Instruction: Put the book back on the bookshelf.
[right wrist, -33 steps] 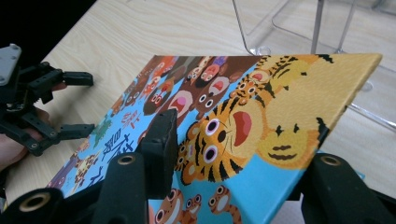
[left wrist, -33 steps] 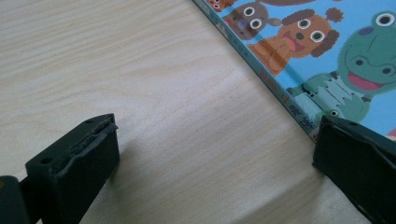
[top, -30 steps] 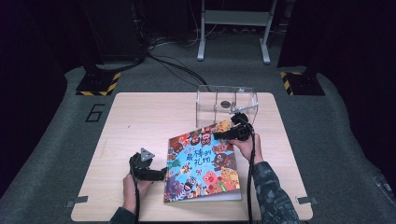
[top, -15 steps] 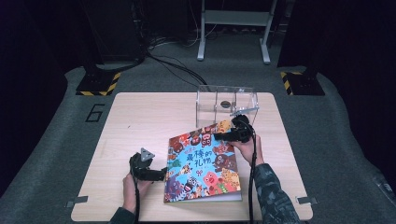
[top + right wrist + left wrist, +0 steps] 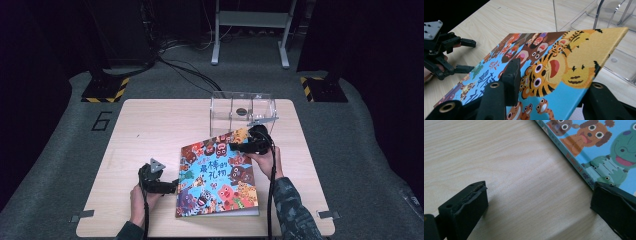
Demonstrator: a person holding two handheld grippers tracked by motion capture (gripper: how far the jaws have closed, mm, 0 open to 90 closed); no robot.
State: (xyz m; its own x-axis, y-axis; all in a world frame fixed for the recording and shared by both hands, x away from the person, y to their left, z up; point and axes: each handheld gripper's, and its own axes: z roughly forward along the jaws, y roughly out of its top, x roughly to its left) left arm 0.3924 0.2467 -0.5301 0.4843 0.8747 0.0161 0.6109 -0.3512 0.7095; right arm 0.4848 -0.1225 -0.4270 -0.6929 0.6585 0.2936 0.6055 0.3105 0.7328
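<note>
Picture book (image 5: pixel 218 176) lying on a pale wooden worktop (image 5: pixel 150 125), its far corner lifted off the surface by the right claw (image 5: pixel 235 146), which is clenched on that corner. In the high view the book sits right of the worktop's centre, turned at an angle, with its near edge by the front of the worktop. The cover is glossy and crowded with cartoon animals on a blue ground, with large Chinese characters too small there to read.

The right claw's own view shows the book (image 5: pixel 564 62) close up: one black jaw presses on top of the cover beside a tiger's face, and the other jaw is hidden beneath the cover. The raised corner is cut square and shows a thin yellow edge. Its underside cannot be seen.

The left claw (image 5: pixel 174 187) stands released, its jaws wide apart, low at the book's left edge. Its own view shows bare wood grain between two chipped black jaws, with the book's spine (image 5: pixel 574 160) running diagonally at the upper right; the right-hand jaw overlaps the spine's edge, and whether it touches cannot be told.

Behind the book stands a clear plastic box (image 5: pixel 243 107) with thin upright walls; a small dark round thing inside it is too small to make out. Both hands are partly cut off at the bottom of the high view.
</note>
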